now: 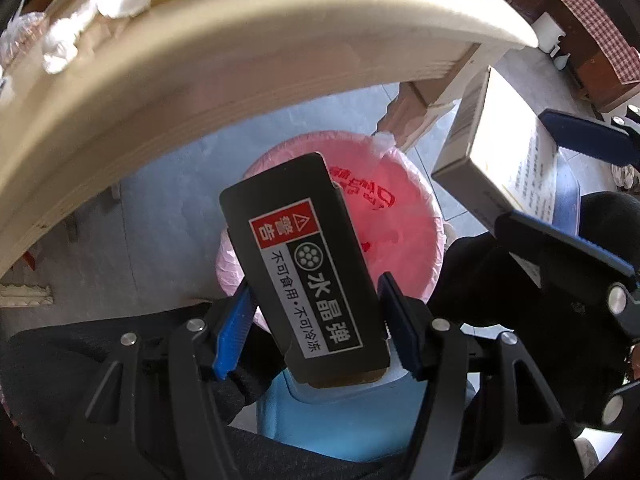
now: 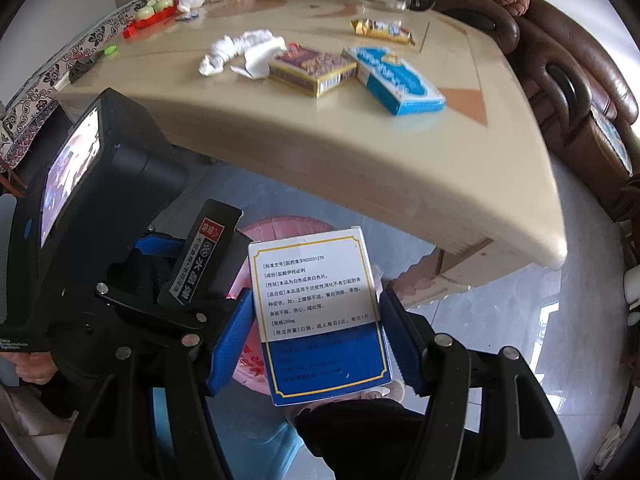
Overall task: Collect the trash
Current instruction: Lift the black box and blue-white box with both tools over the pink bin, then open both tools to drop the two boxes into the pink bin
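- Hanging directly over the pink-lined trash bin (image 1: 360, 216), the black box (image 1: 308, 268) is held by the left gripper (image 1: 316, 316), whose blue-padded jaws are closed on its two long sides near the lower end.
- Its long axis runs forward along the fingers, so the free end projects out above the open mouth of the bin; the bin lies straight ahead of and below the jaws.
- The white-and-blue medicine box (image 2: 320, 316) is clamped in the same manner by the right gripper (image 2: 320, 332), with the jaws shut on its side faces and the long axis pointing away from the camera.
- In the right wrist view only a pink edge of the bin is seen, to the left of and behind this box, so the right-hand load is judged to sit at the rim rather than over the centre.
- The left hand is therefore judged the nearer to a clean drop; a plain opening of the jaws should suffice there, while a short shift leftward seems needed on the right.
- On the table (image 2: 400, 152) more trash is left: crumpled tissues (image 2: 236, 50), a purple-and-gold box (image 2: 310, 68), a blue box (image 2: 396, 80) and a yellow wrapper (image 2: 382, 30).
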